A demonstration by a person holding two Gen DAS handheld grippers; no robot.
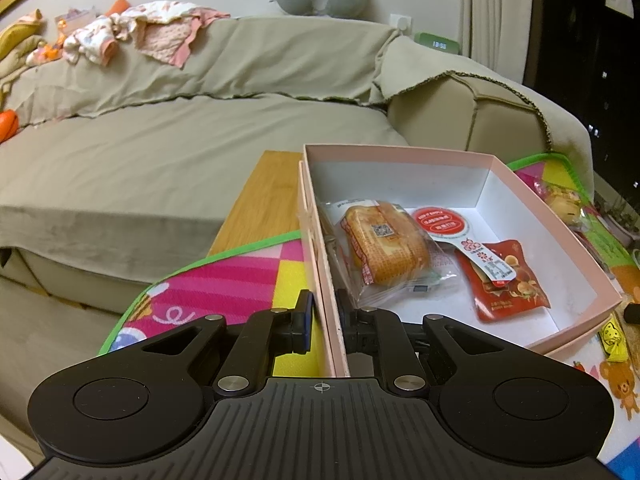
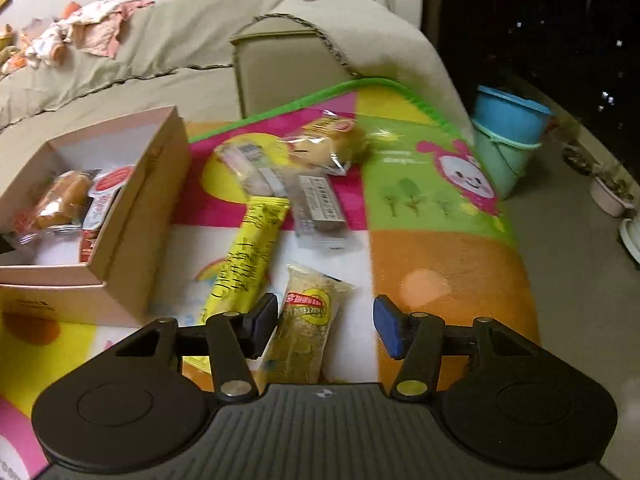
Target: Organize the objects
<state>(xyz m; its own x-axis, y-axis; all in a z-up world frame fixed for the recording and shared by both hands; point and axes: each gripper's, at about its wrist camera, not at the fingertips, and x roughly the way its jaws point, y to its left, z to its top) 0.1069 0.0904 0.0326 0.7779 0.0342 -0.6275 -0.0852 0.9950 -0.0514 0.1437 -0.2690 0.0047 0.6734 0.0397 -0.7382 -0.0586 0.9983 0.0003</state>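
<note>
One snack pack (image 2: 306, 332) between parted jaws, nearer left pad.

The pink box (image 1: 520, 200) is looking like matt cardboard, its inside showing smooth white paper. The bread packet (image 1: 384, 248) inside is gleaming in clear glossy plastic film, and the red pouch (image 1: 508, 284) beside it is shining like foil. The play mat (image 2: 440, 248) is showing a soft, slightly fuzzy foam-like surface. The table (image 1: 264, 204) is showing smooth, light wood grain. The sofa cover (image 1: 200, 140) is lying as matt, woven cloth. The left hand-held gripper (image 1: 324, 320) is showing matt black plastic with ribbed casing and shiny metal pins
</note>
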